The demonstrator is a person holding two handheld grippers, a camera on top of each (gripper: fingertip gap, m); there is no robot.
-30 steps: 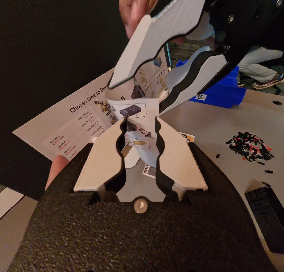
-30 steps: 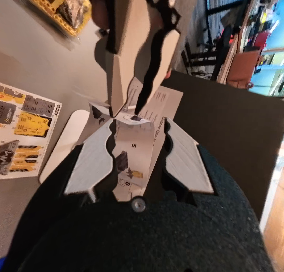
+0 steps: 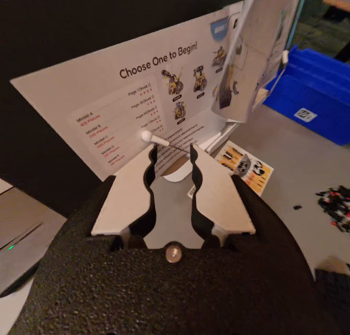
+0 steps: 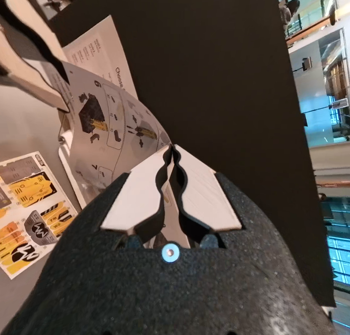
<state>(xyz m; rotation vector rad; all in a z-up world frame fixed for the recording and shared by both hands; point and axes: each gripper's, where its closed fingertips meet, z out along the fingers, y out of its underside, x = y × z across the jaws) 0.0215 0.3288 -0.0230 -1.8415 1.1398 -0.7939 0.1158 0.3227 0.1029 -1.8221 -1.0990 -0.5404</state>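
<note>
An instruction booklet [image 3: 132, 91] stands open on a white stand [image 3: 223, 136] against a black board. My left gripper [image 3: 172, 146] is open and empty, its tips just in front of the lower edge of the open page, next to the stand's white ball-tipped page holder [image 3: 146, 136]. My right gripper [image 4: 171, 146] is shut on the edge of one booklet page [image 4: 113, 117], which bends in a curve away from the stand. That lifted page shows blurred at the upper right of the left wrist view [image 3: 246, 61]. A finger of the left gripper [image 4: 28, 64] shows at the right wrist view's upper left, by the page.
A sticker sheet [image 3: 244, 167] lies flat on the grey table [image 3: 284, 174] right of the stand, and also shows in the right wrist view [image 4: 32, 193]. A blue bin [image 3: 312, 91] stands at the back right. A pile of small black and red pieces [image 3: 337, 206] lies at the right. About 15 centimeters separates my left fingertips from my right.
The right gripper has closed on the page's edge and pulled it up and to the right. The page no longer sits between the left gripper's open jaws, and the booklet's spread behind it now shows.
</note>
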